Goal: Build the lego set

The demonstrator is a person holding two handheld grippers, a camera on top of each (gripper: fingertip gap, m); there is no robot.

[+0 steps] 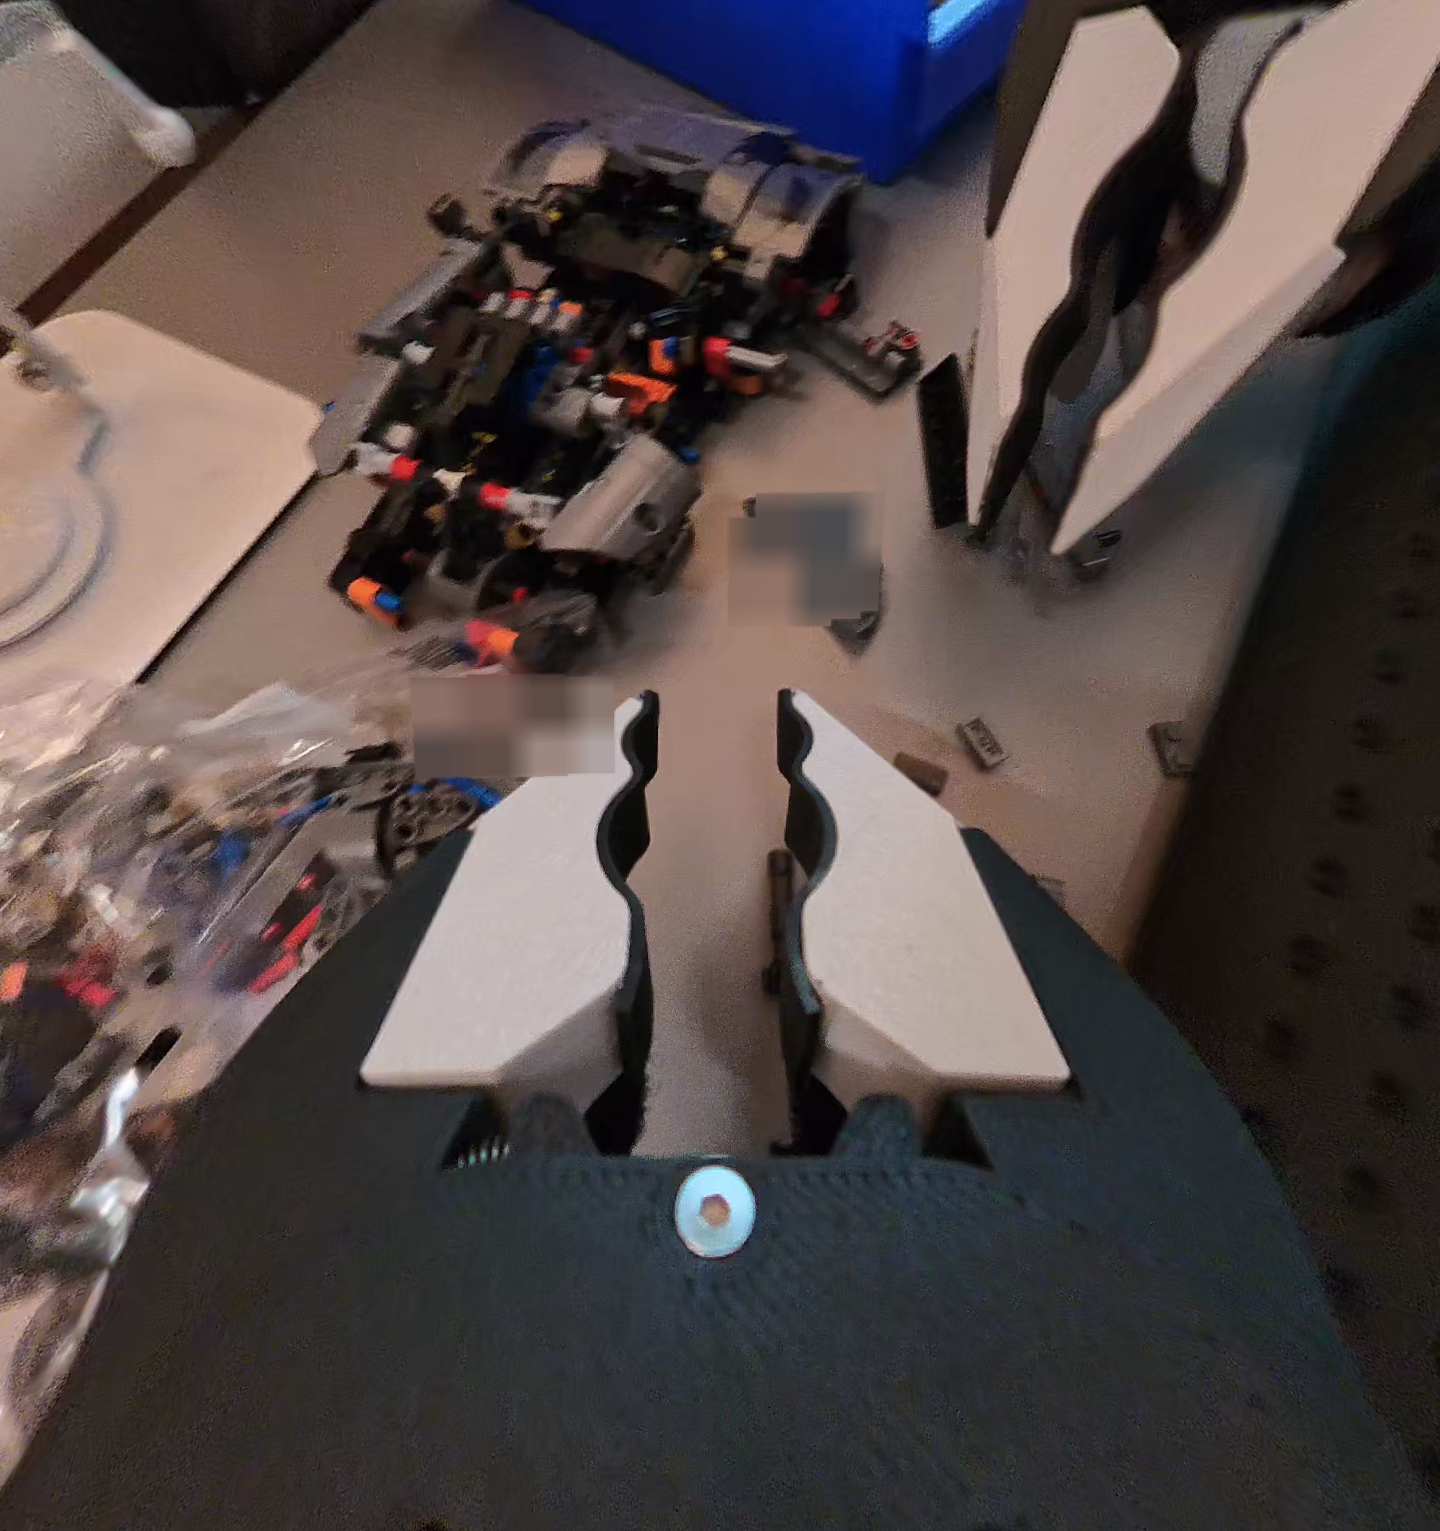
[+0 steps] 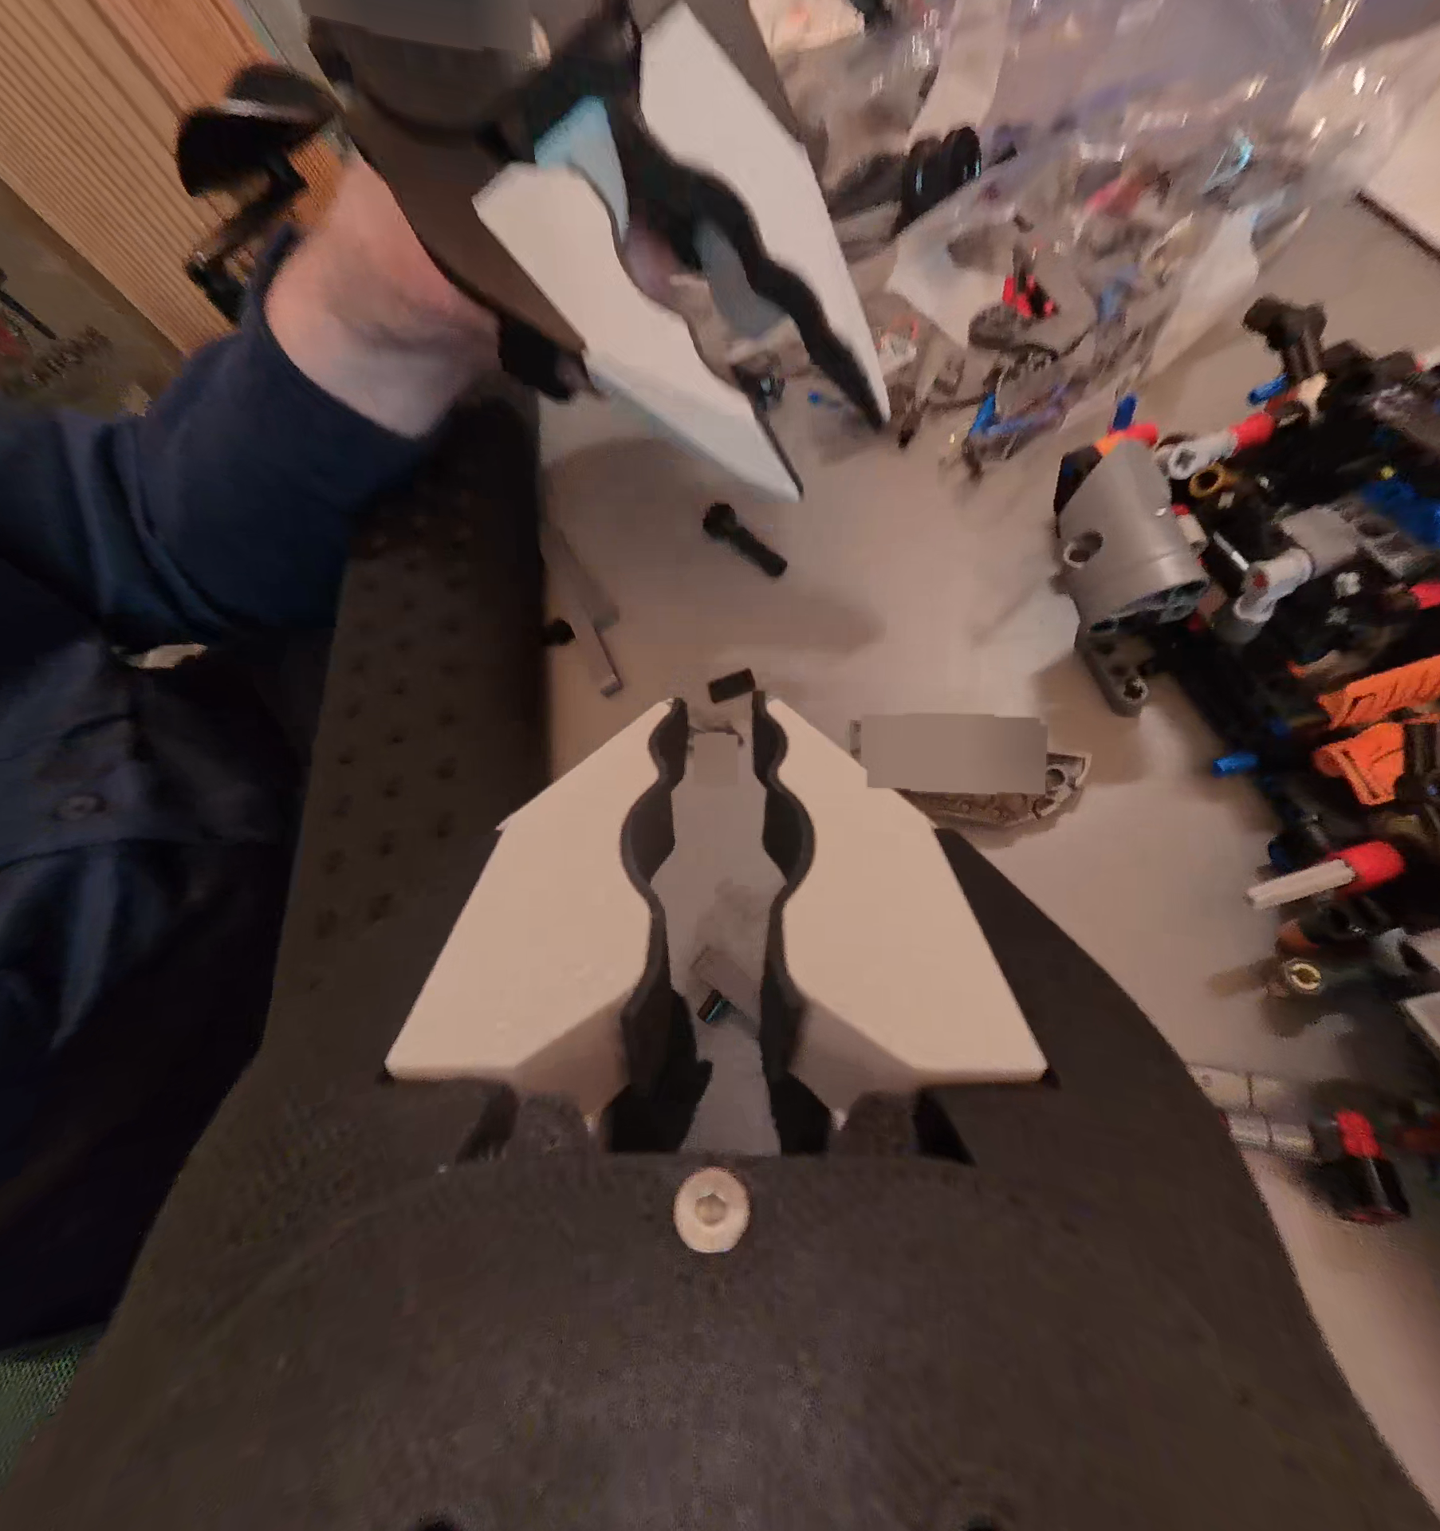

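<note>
The half-built Lego vehicle (image 1: 567, 398), black and grey with orange, red and blue parts, lies mid-table ahead of my left gripper (image 1: 717, 704). That gripper is open and empty above the table, with a black pin (image 1: 779, 895) lying under its right finger. My right gripper (image 2: 721, 704) is low over the table near its front edge, its jaws close together on a small pale grey piece (image 2: 718, 762). A small black piece (image 2: 729, 686) lies just past its tips. The vehicle also shows at the right of the right wrist view (image 2: 1321, 621). Each gripper shows in the other's view: the right (image 1: 1023, 538), the left (image 2: 837, 451).
Clear plastic bags of loose parts lie at the left (image 1: 120, 870) and also show in the right wrist view (image 2: 1114, 166). A blue bin (image 1: 783, 66) stands behind the vehicle. Small loose pieces (image 1: 982, 740) and a black pin (image 2: 746, 543) lie on the beige table (image 1: 1031, 704). Dark patterned carpet (image 1: 1363, 828) lies beyond the edge. Spacing between my two grippers at the tips: around 8 centimetres. From the left gripper's tips to the black pin (image 1: 779, 895) is close to 6 centimetres. The right camera catches it too, in the right wrist view (image 2: 759, 557). Both grippers' tips are roughly 7 centimetres from the small black piece (image 2: 729, 686).
</note>
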